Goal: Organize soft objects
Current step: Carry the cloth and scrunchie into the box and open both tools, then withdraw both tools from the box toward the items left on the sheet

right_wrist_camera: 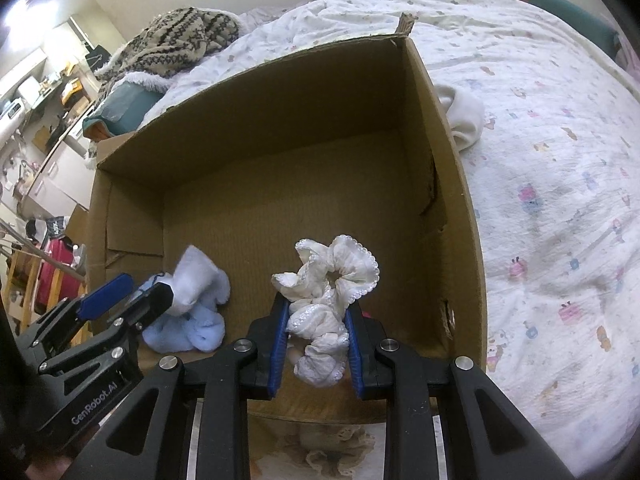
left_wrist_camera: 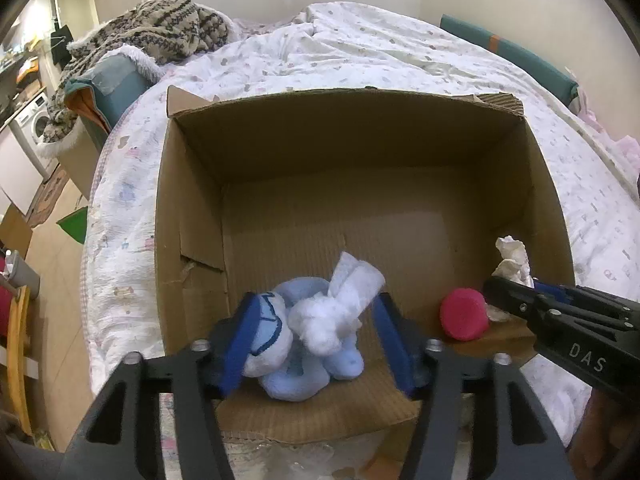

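on the bed [right_wrist_camera: 560, 160] stands the cardboard box [left_wrist_camera: 192, 184]. at its near left edge we see our left gripper [left_wrist_camera: 316, 340] spread wide, the blue plush [left_wrist_camera: 304, 356] lying loose between its fingers on the box floor. to the right lies a pink disc [left_wrist_camera: 464, 314]. our right gripper [right_wrist_camera: 318, 346] pinches the white frilly cloth [right_wrist_camera: 332, 280], which sticks out beyond its fingertips above the near right edge.

Black gripper [right_wrist_camera: 316, 350] frames, blue pads, silver screws.
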Action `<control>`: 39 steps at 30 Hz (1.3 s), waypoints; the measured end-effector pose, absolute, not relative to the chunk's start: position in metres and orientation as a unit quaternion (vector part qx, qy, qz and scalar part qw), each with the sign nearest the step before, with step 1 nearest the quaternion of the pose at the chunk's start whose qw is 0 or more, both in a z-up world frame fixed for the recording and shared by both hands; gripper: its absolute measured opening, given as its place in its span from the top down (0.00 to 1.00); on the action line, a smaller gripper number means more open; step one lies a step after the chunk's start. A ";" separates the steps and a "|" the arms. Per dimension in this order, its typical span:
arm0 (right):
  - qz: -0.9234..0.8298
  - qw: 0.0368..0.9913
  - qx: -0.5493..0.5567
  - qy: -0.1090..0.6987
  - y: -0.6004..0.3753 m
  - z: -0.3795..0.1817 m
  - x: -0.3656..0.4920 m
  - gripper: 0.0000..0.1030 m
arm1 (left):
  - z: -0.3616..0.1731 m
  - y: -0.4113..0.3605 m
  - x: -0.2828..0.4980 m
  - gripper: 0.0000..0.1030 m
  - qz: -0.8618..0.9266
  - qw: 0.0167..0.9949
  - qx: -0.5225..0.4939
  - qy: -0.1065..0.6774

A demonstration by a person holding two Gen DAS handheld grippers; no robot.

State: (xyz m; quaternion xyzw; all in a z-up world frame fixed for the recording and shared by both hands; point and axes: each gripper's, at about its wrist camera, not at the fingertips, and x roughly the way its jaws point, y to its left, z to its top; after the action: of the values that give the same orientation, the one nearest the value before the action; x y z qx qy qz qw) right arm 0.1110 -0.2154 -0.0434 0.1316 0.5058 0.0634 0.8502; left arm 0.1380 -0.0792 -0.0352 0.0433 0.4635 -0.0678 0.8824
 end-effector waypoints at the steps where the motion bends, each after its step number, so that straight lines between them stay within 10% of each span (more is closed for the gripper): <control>1: 0.063 0.850 0.133 0.506 -0.216 -0.043 0.111 0.74 | -0.035 -0.079 0.138 0.37 -0.070 0.882 0.041 0.464; 7: 0.065 0.849 0.150 0.502 -0.220 -0.042 0.110 0.67 | -0.035 -0.076 0.138 0.29 -0.072 0.878 0.032 0.471; 11: 0.067 0.858 0.156 0.485 -0.221 -0.035 0.107 0.34 | -0.034 -0.076 0.138 0.29 -0.073 0.880 0.030 0.469; 39: 0.054 0.869 0.153 0.468 -0.229 -0.013 0.076 0.33 | -0.010 -0.054 0.105 0.29 -0.059 0.888 0.022 0.457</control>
State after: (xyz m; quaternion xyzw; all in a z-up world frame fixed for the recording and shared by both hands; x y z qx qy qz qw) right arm 0.0759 -0.2291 -0.0127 0.1532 0.4681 0.0540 0.8686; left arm 0.1050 -0.0536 -0.0103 0.0219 0.4565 -0.0585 0.8875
